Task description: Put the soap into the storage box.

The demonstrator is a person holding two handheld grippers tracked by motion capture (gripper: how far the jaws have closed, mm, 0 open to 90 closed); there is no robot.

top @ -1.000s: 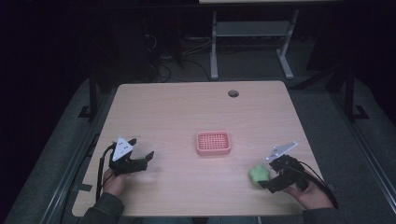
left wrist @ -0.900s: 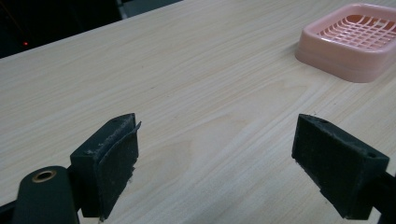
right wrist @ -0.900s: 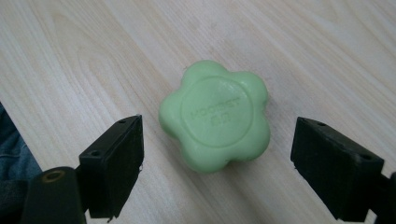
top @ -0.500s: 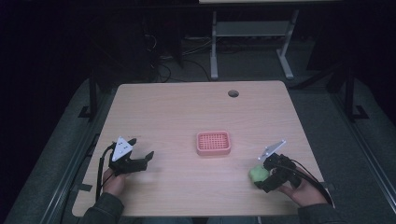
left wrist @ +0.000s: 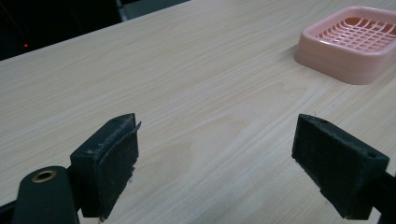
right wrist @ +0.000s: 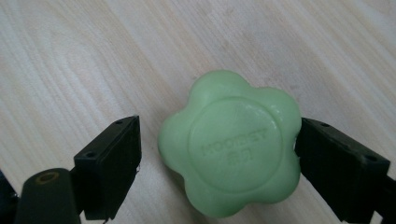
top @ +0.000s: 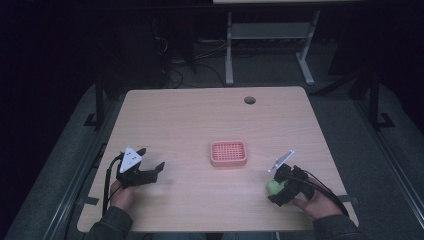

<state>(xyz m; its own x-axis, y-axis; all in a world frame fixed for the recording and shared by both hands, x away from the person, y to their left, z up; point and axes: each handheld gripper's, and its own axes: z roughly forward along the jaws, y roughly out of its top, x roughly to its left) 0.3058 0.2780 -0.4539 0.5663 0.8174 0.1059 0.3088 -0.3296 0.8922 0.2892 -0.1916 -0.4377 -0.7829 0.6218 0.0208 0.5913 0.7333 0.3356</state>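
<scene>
I see my right gripper [top: 276, 189] low over the near right part of the light wooden table [top: 200, 120], and between its two black jaws lies the pale green flower-shaped soap bar [right wrist: 231, 149] with raised letters on its round top. In the right gripper view, the right jaw touches the edge of this soap, while the left jaw stands just beside it with a narrow gap of table showing between. So the jaws are around the soap but not closed on it; I count this gripper as open, a little wider than the soap itself. The soap rests flat on the wood.

My left gripper [top: 150, 172] is at the near left part of the table, well apart from the soap. Its jaws are spread wide and hold nothing; in the left gripper view I see bare wood between them.

The pink plastic soap dish with a grid bottom [top: 228, 153] stands near the middle of the table, between the two grippers, and it has nothing inside
</scene>
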